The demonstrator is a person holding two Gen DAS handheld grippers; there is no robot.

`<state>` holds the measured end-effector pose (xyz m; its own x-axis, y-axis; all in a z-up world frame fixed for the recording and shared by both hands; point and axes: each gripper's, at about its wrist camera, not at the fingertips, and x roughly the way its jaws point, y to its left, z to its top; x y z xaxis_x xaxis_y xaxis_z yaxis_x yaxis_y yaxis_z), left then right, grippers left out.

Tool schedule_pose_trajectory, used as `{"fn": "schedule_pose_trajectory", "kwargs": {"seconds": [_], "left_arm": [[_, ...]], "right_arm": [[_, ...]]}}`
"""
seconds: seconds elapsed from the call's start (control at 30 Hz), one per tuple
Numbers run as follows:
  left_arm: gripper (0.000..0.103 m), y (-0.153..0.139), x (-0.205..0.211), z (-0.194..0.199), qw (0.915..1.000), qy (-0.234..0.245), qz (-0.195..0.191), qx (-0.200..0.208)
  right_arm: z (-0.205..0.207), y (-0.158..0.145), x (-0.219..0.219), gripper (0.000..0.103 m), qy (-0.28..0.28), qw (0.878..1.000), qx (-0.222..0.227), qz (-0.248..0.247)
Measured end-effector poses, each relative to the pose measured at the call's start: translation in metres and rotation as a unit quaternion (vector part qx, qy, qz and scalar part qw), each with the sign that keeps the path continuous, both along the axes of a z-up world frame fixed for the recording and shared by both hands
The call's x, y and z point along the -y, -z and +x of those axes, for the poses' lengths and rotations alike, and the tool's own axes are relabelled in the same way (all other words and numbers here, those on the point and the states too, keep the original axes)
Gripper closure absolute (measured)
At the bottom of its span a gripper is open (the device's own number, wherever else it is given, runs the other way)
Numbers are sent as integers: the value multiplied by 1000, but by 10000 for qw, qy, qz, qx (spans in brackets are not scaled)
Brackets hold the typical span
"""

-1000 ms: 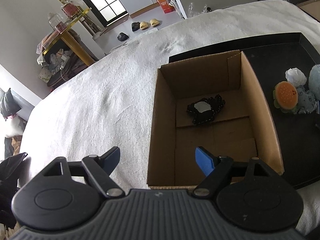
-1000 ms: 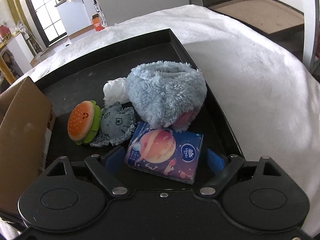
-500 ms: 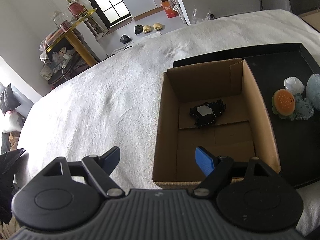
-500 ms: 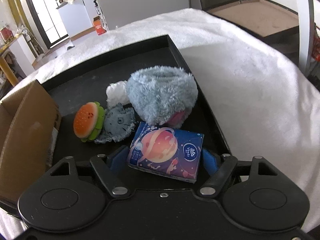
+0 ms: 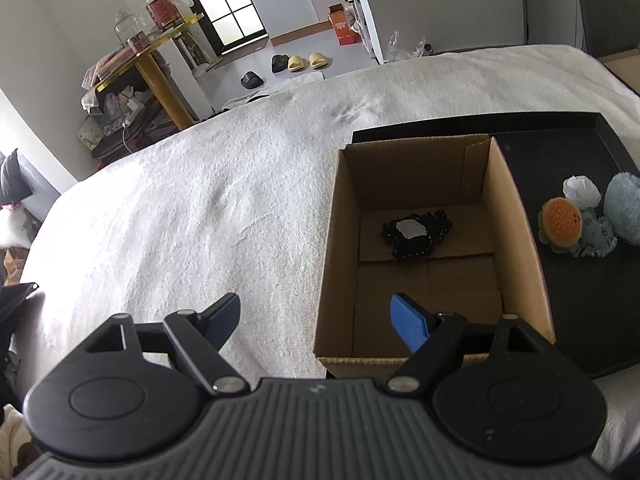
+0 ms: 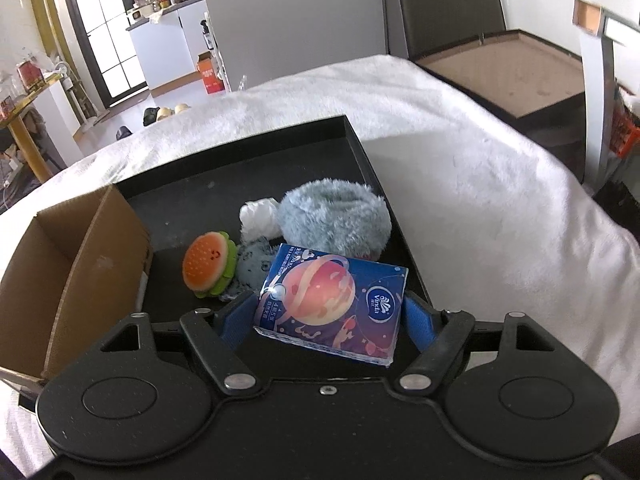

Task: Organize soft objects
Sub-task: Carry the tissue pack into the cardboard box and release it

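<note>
My right gripper (image 6: pixel 332 312) is shut on a blue tissue pack (image 6: pixel 332 300) with a planet print and holds it lifted above the black tray (image 6: pixel 240 168). On the tray lie a burger plush (image 6: pixel 209 265), a small grey denim toy (image 6: pixel 252 266), a white crumpled piece (image 6: pixel 259 220) and a fluffy blue-grey plush (image 6: pixel 334 220). The open cardboard box (image 5: pixel 516 248) stands on the tray's left part and holds a black fabric piece (image 5: pixel 416 234). My left gripper (image 5: pixel 316 320) is open and empty, above the box's near left corner.
A white fuzzy cover (image 5: pixel 200 220) spreads over the bed around the tray. A dark wooden-topped unit (image 6: pixel 512 68) stands beyond the bed's right side. A yellow shelf (image 5: pixel 160 60) and slippers (image 5: pixel 298 62) are on the floor far behind.
My right gripper closed on the tissue pack and lifted it off the tray. My left gripper rose and pulled back a little, still open.
</note>
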<state>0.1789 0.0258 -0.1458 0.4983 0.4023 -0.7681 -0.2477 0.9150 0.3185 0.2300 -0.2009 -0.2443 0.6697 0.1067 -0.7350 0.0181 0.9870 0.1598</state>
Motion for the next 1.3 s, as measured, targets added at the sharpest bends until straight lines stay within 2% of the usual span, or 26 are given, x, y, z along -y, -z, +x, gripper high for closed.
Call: {"fn": "schedule_pose_trajectory", "kwargs": {"seconds": [0.63,1.03,1.13,1.3], "left_arm": [[22,5,-26,-2,9975,-254,-654,-75],[26,6,-43,-6,9924,-324,-1184,43],[30,7,-48,-7,9907,-336,-1318,73],[45,9,-58,-8,9866,-434,-1568,119]], "right_arm": [[-8,-54,-49,28,-761,9950,639,-132],[-9,-70,-83,28,-1203,9889,875,-22],[-9,-75,-92,28,-1292,9876,892,0],[-5,-80,-112,28,-1459,9861,789,55]]}}
